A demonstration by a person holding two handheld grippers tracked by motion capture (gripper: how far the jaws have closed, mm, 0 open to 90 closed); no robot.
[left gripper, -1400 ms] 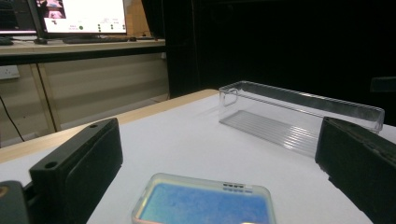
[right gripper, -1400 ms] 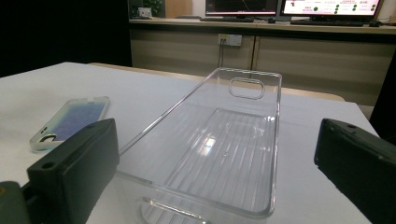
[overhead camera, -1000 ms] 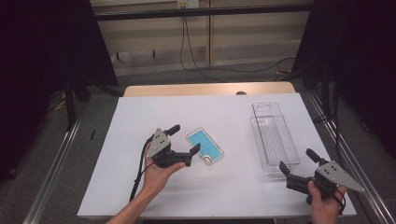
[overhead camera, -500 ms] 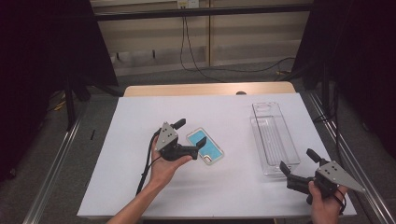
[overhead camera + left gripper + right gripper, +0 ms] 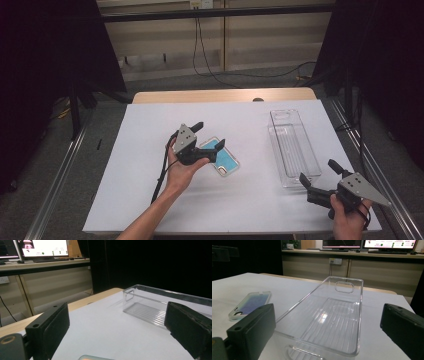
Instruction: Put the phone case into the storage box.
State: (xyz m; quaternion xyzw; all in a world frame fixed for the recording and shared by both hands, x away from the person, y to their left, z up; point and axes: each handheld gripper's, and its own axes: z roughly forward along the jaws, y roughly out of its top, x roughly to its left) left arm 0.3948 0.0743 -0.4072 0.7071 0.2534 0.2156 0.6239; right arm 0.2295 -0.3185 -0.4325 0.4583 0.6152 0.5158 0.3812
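From above, the left gripper (image 5: 209, 135) hovers over the phone case (image 5: 222, 157) mid-counter (image 5: 140, 200), fingers wide; its own view catches perhaps only the case's edge. The right gripper (image 5: 320, 174), fingers wide, faces the clear tray (image 5: 332, 315). The case looks turquoise, clear-rimmed, lying flat.

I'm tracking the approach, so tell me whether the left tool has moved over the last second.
Yes. In the high view the left tool has travelled right and slightly away from the person, toward the clear tray, and now sits over the phone case with its jaws open.
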